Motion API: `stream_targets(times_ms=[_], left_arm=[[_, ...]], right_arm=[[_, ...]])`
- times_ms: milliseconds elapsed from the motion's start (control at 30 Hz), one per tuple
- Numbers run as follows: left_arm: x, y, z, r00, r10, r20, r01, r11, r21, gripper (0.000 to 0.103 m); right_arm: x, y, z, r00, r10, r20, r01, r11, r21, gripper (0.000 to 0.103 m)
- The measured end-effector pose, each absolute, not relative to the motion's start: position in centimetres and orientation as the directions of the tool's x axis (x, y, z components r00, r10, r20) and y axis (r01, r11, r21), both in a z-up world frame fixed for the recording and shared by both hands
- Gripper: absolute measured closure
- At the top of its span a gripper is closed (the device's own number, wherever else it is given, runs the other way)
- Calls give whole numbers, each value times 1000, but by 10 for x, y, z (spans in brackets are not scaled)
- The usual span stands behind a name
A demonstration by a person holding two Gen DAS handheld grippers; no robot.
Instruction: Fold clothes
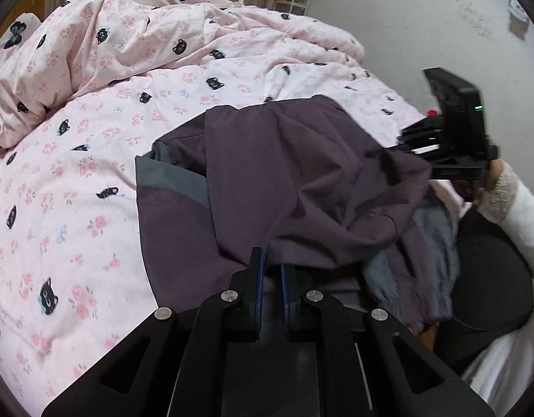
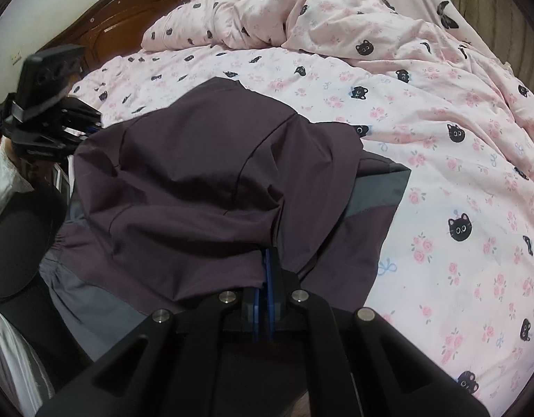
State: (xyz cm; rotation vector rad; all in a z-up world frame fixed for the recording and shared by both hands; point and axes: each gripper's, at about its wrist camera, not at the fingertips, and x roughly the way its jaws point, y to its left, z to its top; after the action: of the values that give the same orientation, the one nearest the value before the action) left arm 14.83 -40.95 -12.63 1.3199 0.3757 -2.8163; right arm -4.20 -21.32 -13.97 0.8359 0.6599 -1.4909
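Left hand-held gripper [image 1: 273, 271]: narrow, its blue-padded fingers [image 1: 259, 271] pinching an edge of the purple garment [image 1: 267, 173] right at the tips.
Right hand-held gripper [image 2: 268, 271]: fingers pressed nearly together on a fold of the same garment, cloth draping over the tips.
Garment: dark purple with grey panels [image 2: 378, 187], bunched and lifted between the two tools, its far part lying on the bed ahead of both.
Other tool in view: each camera sees the opposite tool held up at the garment's far side, beside a white lace-cuffed sleeve [image 1: 510, 201].
Bed sheet [image 1: 75, 208]: pink, printed with roses and black cat faces; open flat stretch left of the left tool and right of the right one.
Duvet [image 2: 336, 17]: crumpled in a heap beyond the garment.
Headboard [image 2: 121, 24]: dark wood, far ahead-left of the right tool.
Writing: faint scrawl on the wall [image 1: 406, 27], unreadable.
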Motion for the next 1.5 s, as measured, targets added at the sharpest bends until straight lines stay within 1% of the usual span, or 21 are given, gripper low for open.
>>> stream_targets(times_ms=[133,367,433,533,633,733,833,900,967,1000,1033,1067,1100,1200,1267,1367,1400,1500], left_arm=[[160,-415,-110,-719,108,-686,105,-959,-261,95],[169,-423,-71,-870,126,-476,58,-934,-354,95],[169,-425,-67,-884,148,-444,40,-921,-387,95],[152,-417,-77,-851,167,-498,35,-928,-370,95],[128,-392,-94,-775,183,-605,5,-955,-295,95],[109,-373,-116,-689,142,-711,8,-979,-203,95],[100,-365,-135,-627,101,-773,15,-990,-141,95],[101,-364,-140,-616,97,-782,16,-991,-136,95],[103,-367,-140,-620,96,-779,26,-989,-142,95],[104,-368,-140,-623,95,-777,31,-989,-146,95],[104,-370,-140,-626,93,-775,38,-988,-149,95],[104,-372,-139,-629,92,-772,44,-987,-153,95],[104,-372,-138,-630,92,-771,47,-986,-157,95],[101,-374,-138,-630,95,-771,50,-986,-162,95],[100,-375,-138,-629,94,-772,50,-986,-161,95],[98,-375,-138,-628,95,-773,51,-985,-162,95],[98,-376,-138,-628,95,-773,51,-985,-163,95],[96,-377,-139,-626,95,-774,53,-985,-163,95]], right_arm=[[-40,-213,-139,-26,-591,-806,995,-91,34,99],[-34,-216,-133,-95,-619,-779,995,-90,-50,99],[-33,-217,-133,-112,-618,-778,993,-93,-69,99],[-33,-218,-133,-140,-619,-773,990,-104,-96,99],[-34,-219,-133,-165,-621,-766,986,-117,-118,98],[-36,-219,-134,-176,-613,-770,984,-124,-126,96],[-38,-213,-132,-149,-604,-783,989,-100,-112,90],[-37,-207,-128,-119,-606,-787,993,-78,-89,82],[-39,-195,-118,-49,-625,-779,998,-49,-24,69],[-40,-190,-112,-23,-639,-769,999,-41,4,66],[-42,-185,-107,3,-652,-758,999,-32,32,56],[-43,-179,-101,30,-665,-746,998,-23,60,49],[-44,-177,-97,42,-680,-732,997,-22,77,49],[-46,-169,-76,104,-758,-644,986,-4,164,49],[-42,-171,-64,91,-801,-592,985,-15,171,49],[-27,-187,-61,65,-810,-583,990,-19,138,49],[-21,-194,-64,59,-799,-598,993,-14,118,49],[-4,-215,-83,54,-730,-681,998,25,53,49]])
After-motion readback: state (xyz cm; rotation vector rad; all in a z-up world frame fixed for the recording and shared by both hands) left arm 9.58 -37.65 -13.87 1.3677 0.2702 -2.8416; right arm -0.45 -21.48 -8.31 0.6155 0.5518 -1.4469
